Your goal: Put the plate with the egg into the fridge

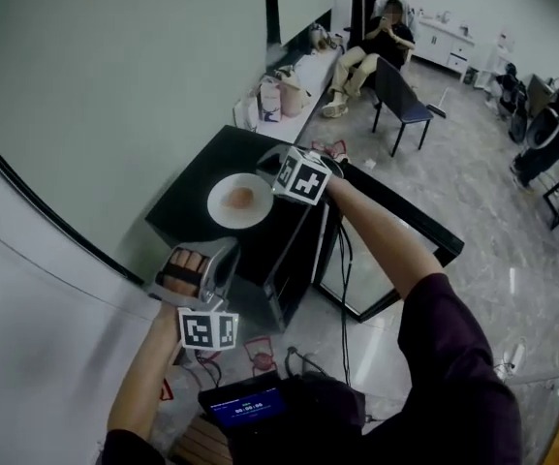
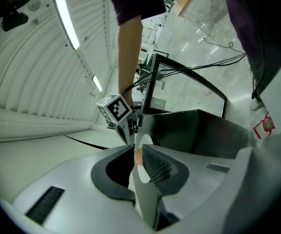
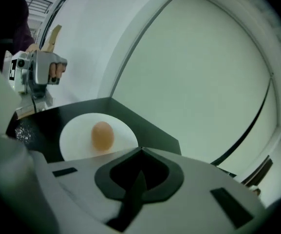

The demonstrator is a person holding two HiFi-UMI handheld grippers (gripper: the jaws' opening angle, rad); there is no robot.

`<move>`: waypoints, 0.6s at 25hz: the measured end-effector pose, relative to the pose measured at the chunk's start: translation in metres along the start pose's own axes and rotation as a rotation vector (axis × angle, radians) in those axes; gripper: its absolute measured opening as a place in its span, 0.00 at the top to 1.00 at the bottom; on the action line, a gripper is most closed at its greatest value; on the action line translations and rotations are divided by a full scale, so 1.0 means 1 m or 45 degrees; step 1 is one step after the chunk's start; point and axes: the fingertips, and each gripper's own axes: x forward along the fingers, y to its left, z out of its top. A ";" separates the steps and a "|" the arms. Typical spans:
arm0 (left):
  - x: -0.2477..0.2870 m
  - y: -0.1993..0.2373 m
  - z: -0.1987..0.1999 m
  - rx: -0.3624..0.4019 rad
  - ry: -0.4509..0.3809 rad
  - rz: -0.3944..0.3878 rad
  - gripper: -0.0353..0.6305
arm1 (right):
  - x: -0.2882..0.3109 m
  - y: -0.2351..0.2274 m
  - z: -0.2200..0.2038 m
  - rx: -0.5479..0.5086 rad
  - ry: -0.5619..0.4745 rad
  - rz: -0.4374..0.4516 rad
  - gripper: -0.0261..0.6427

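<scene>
A white plate (image 1: 223, 213) with a brown egg (image 1: 241, 198) lies on top of the low black fridge (image 1: 187, 197). The fridge's glass door (image 1: 386, 260) stands open to the right. My right gripper (image 1: 273, 172) hovers at the plate's right rim, shut and empty. Its own view shows the plate (image 3: 77, 140) and egg (image 3: 102, 135) just beyond the shut right gripper (image 3: 141, 152). My left gripper (image 1: 226, 255) is lower, off the fridge's near corner, also shut and empty. From the left gripper (image 2: 139, 152) the plate (image 2: 145, 141) appears edge-on, with the right gripper (image 2: 129, 128) behind it.
A white wall (image 1: 114, 85) runs along the left behind the fridge. Cables (image 1: 342, 260) hang by the open door. Farther back are a white bench (image 1: 294, 90) with bags, a dark chair (image 1: 400, 100) and a seated person (image 1: 376, 46). A small screen (image 1: 245, 405) sits near my body.
</scene>
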 end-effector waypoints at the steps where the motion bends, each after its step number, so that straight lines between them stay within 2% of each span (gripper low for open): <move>1: 0.000 -0.001 -0.005 0.022 0.019 -0.013 0.93 | 0.012 -0.005 -0.001 -0.038 0.037 0.031 0.95; 4: -0.001 -0.002 -0.017 0.058 0.084 -0.034 0.91 | 0.043 -0.012 -0.003 -0.117 0.105 0.102 0.95; 7: 0.003 -0.002 -0.022 0.029 0.124 -0.032 0.88 | 0.064 -0.007 -0.005 -0.178 0.126 0.165 0.95; 10: 0.001 -0.006 -0.023 0.001 0.157 -0.051 0.84 | 0.066 0.000 -0.004 -0.190 0.115 0.196 0.95; 15: -0.015 -0.021 -0.022 0.007 0.204 -0.077 0.81 | 0.055 0.029 0.010 -0.261 0.085 0.234 0.95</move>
